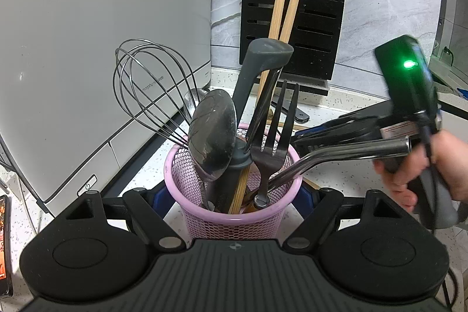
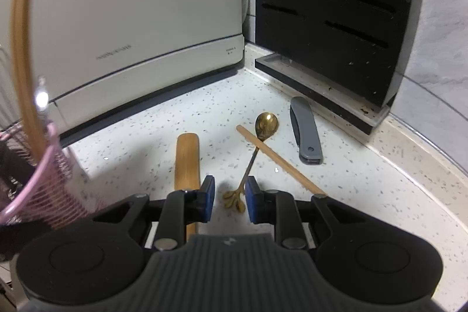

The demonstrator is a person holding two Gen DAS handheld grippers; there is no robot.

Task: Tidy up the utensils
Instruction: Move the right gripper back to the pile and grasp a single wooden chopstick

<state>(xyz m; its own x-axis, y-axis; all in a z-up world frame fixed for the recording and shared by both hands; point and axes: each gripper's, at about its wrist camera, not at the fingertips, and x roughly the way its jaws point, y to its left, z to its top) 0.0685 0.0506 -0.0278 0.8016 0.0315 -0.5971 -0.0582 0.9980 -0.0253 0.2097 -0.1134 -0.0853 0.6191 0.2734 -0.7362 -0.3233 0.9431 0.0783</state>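
A pink mesh holder [image 1: 234, 220] stands on the speckled counter, and my left gripper [image 1: 234, 195] is shut on it, one blue pad on each side. It holds a whisk [image 1: 152, 84], a large spoon [image 1: 213, 136], a fork [image 1: 275, 136], a grey-handled tool [image 1: 257, 72], chopsticks [image 1: 288, 5] and a bent metal straw [image 1: 351, 151]. My right gripper [image 2: 230, 198] hangs open just above the counter. The leaf-shaped end of a gold spoon [image 2: 266, 122] lies between its pads, untouched. A wooden chopstick [image 2: 280, 163] lies across that spoon.
A wooden spatula [image 2: 187, 157] lies left of the gold spoon and a grey folding tool [image 2: 305, 130] right of it. A white appliance [image 2: 131, 19] and a black knife block [image 2: 330, 19] stand behind. The pink holder [image 2: 44, 174] is at the left. A hand [image 1: 424, 174] grips the right tool.
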